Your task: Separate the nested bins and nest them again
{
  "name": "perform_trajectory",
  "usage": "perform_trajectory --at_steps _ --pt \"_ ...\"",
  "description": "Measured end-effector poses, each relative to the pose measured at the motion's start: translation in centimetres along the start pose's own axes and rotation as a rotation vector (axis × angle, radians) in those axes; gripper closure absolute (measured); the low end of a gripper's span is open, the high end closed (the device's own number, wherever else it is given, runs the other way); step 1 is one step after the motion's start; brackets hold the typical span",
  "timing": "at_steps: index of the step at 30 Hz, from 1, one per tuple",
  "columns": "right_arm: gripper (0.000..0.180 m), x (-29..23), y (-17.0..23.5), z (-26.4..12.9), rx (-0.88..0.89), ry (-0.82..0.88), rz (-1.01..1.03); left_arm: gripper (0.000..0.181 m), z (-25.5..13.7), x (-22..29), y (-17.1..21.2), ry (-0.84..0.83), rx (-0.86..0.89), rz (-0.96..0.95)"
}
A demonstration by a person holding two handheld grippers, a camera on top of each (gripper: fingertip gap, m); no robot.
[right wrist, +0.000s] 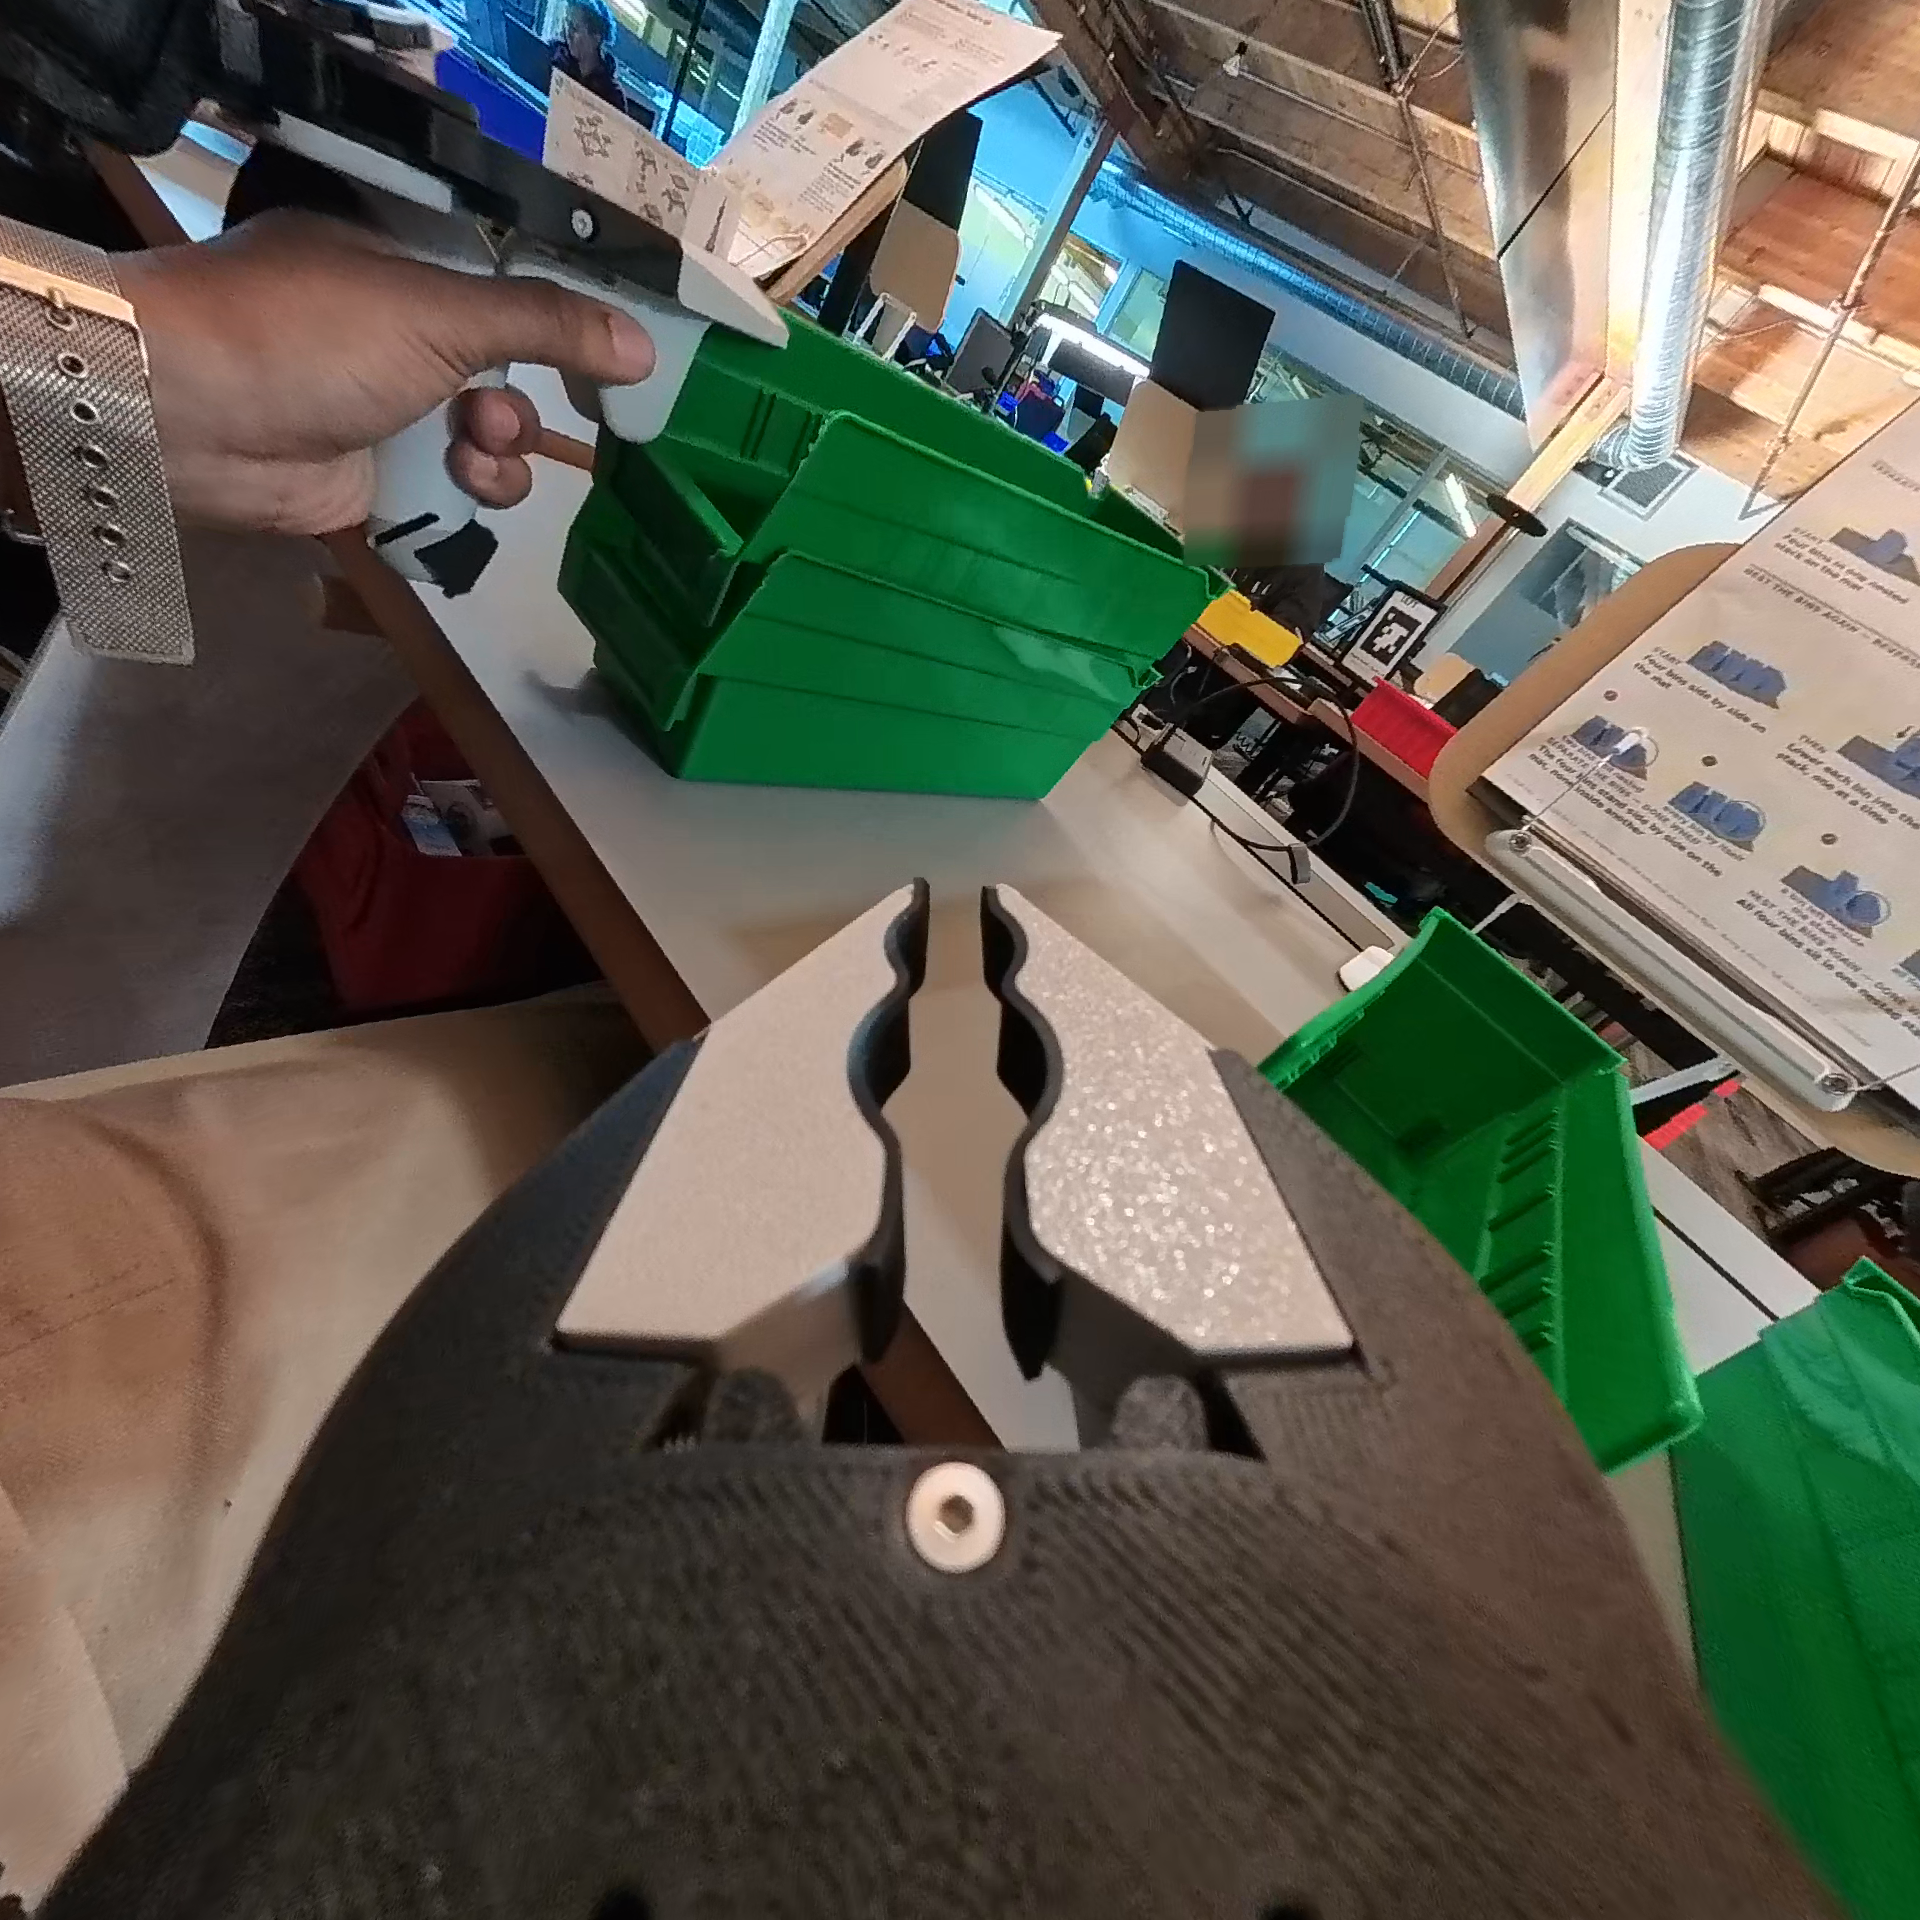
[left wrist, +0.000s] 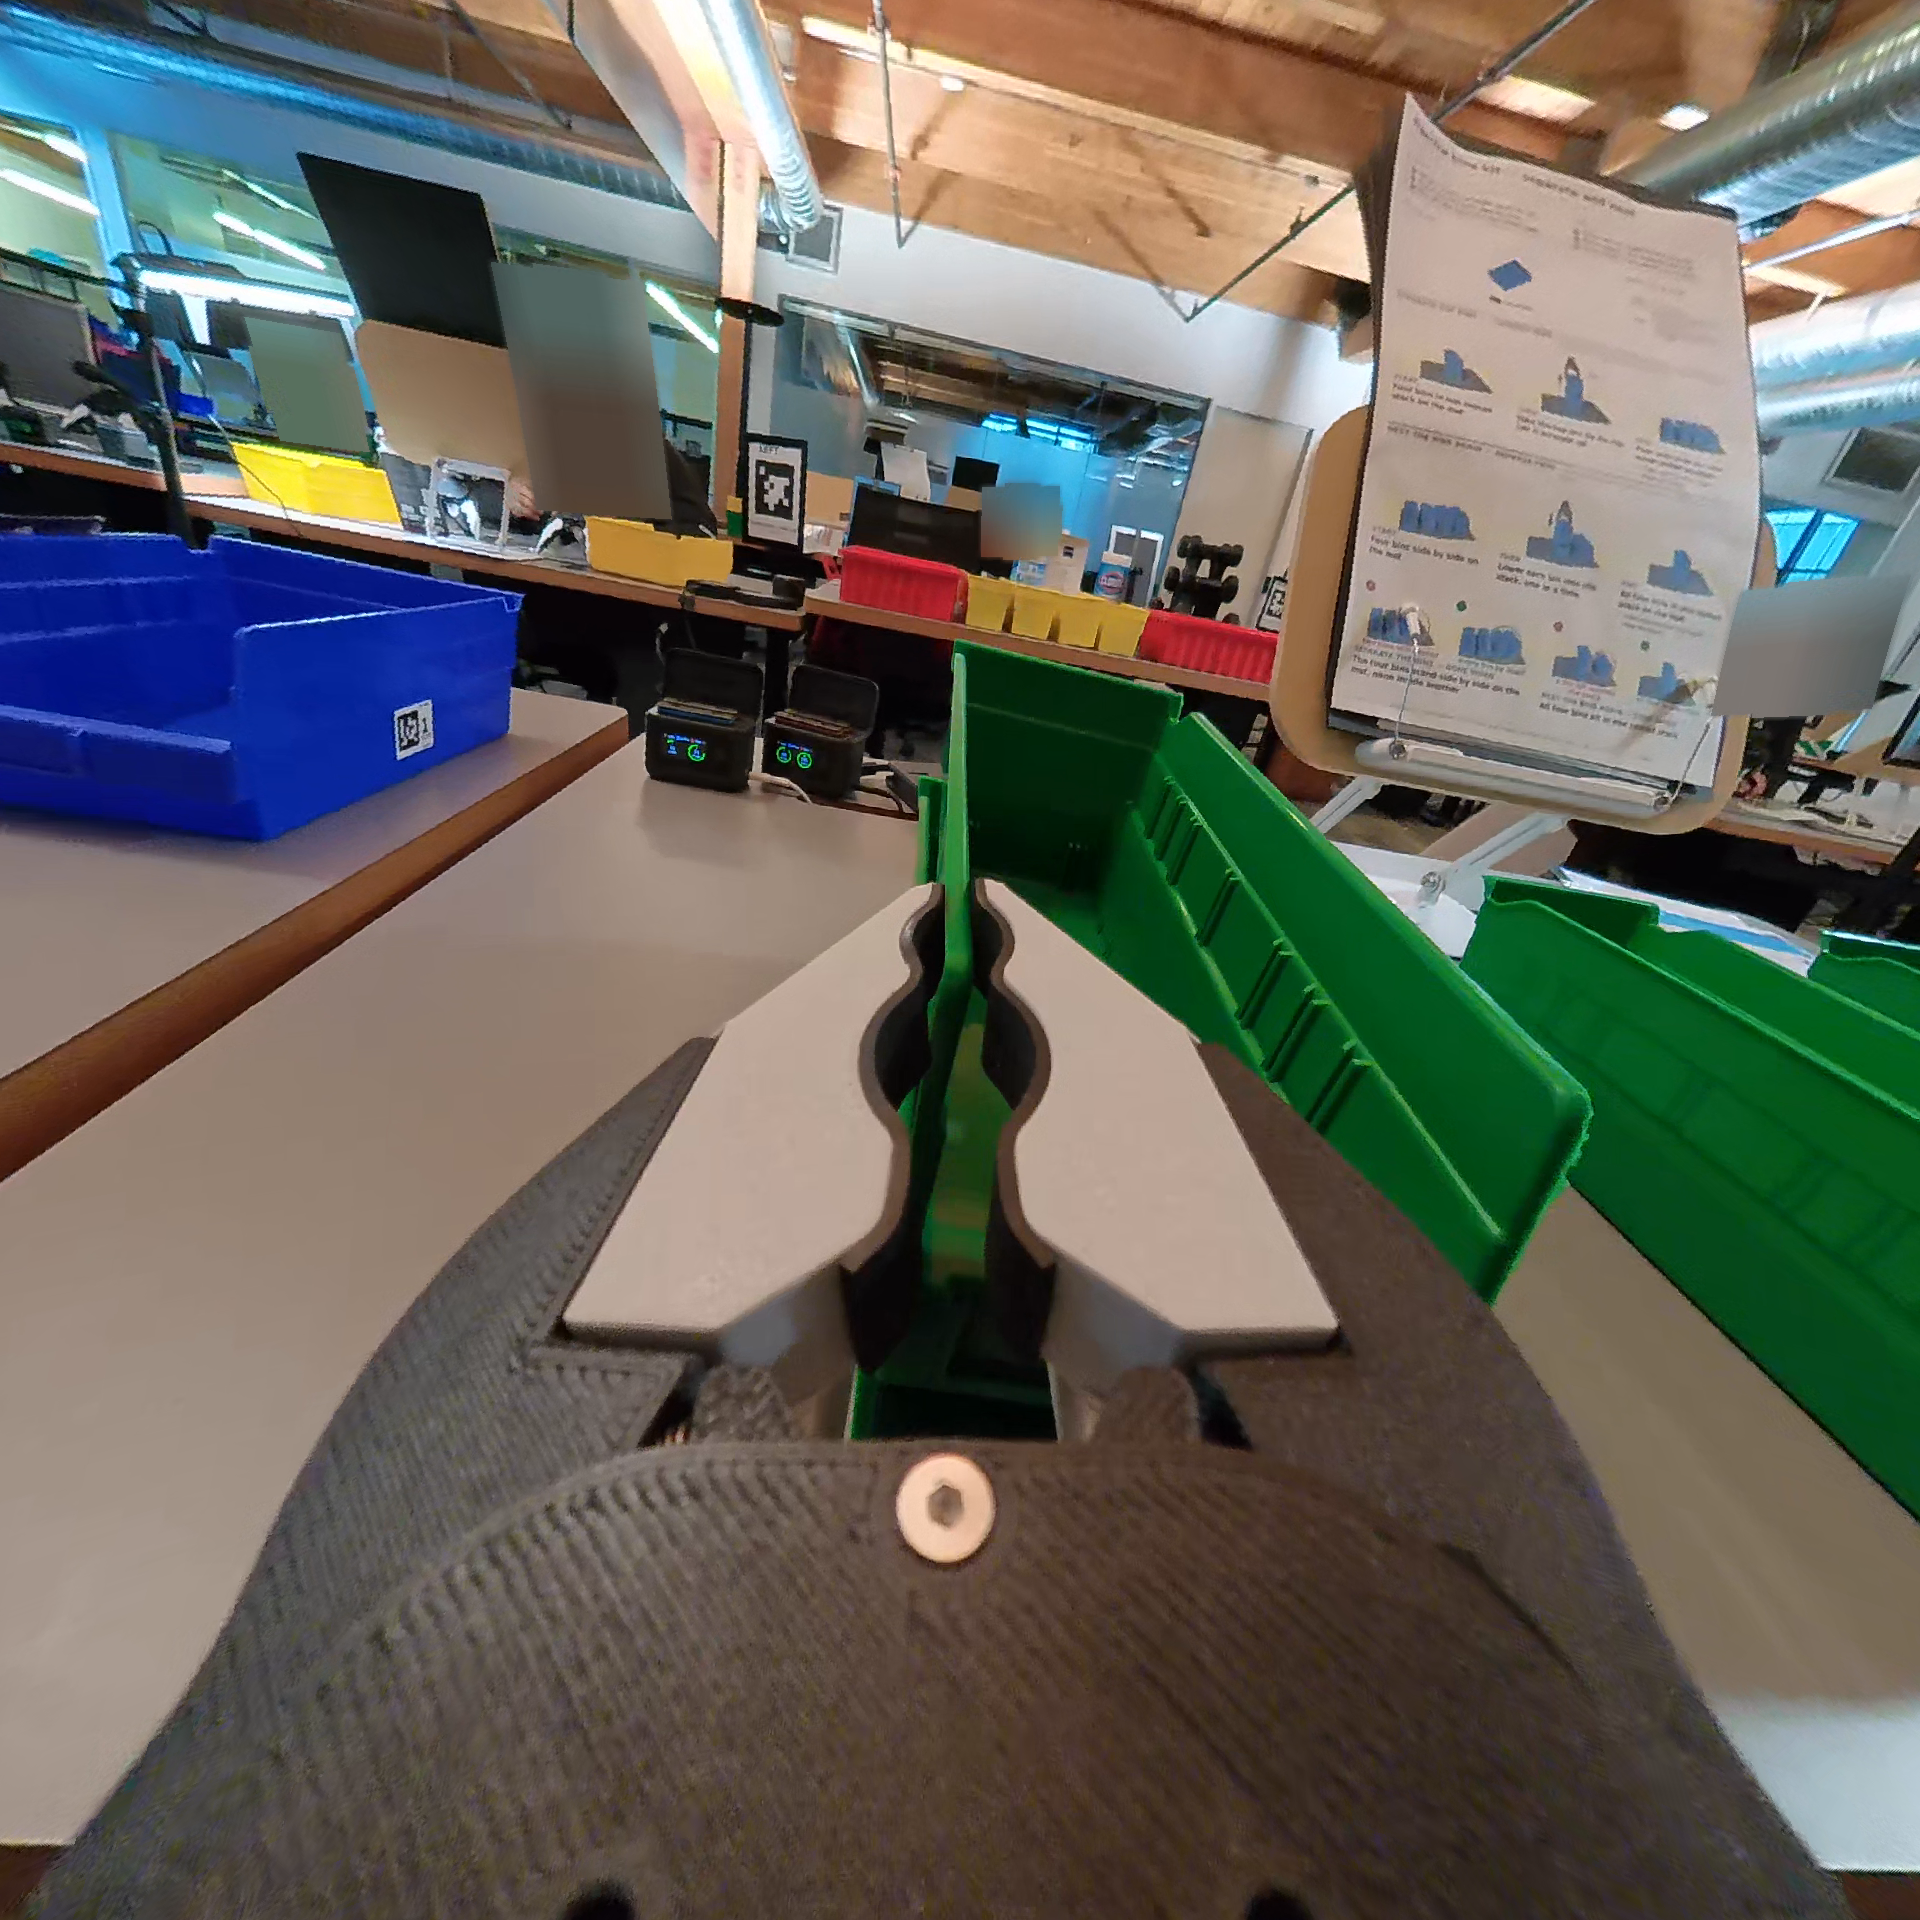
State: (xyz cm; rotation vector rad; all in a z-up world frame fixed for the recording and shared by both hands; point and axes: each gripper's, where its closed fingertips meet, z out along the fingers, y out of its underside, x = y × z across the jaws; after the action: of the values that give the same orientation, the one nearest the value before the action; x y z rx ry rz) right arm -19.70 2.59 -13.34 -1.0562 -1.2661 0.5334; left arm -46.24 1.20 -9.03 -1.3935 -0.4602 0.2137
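Observation:
My left gripper (left wrist: 961, 888) is shut on the side wall of a green bin (left wrist: 1299, 966), which runs away from me. In the right wrist view that gripper (right wrist: 727, 301), held by a hand, grips the rim of the top bin (right wrist: 935, 478) of a nested green stack (right wrist: 883, 707) on the grey table (right wrist: 1091, 862). My right gripper (right wrist: 954, 894) hovers over the table in front of the stack, jaws a narrow gap apart with nothing between them. Two more green bins lie to its right, one (right wrist: 1507, 1174) tilted and one (right wrist: 1818, 1558) at the frame edge.
A blue bin (left wrist: 239, 675) sits on a neighbouring table at the left. An instruction sheet on a clipboard stand (left wrist: 1538, 416) rises behind the bins. Two black charger cases (left wrist: 748, 727) and a cable (right wrist: 1278, 831) lie at the table's far edge.

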Motion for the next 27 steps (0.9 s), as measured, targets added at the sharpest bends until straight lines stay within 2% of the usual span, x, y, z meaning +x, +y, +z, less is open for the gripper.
perform_trajectory --at_steps 27 --pt "0.171 -0.1 0.0 -0.1 -0.001 -0.003 -0.008 0.18 0.3 -0.6 2.0 -0.014 -0.098 0.037"
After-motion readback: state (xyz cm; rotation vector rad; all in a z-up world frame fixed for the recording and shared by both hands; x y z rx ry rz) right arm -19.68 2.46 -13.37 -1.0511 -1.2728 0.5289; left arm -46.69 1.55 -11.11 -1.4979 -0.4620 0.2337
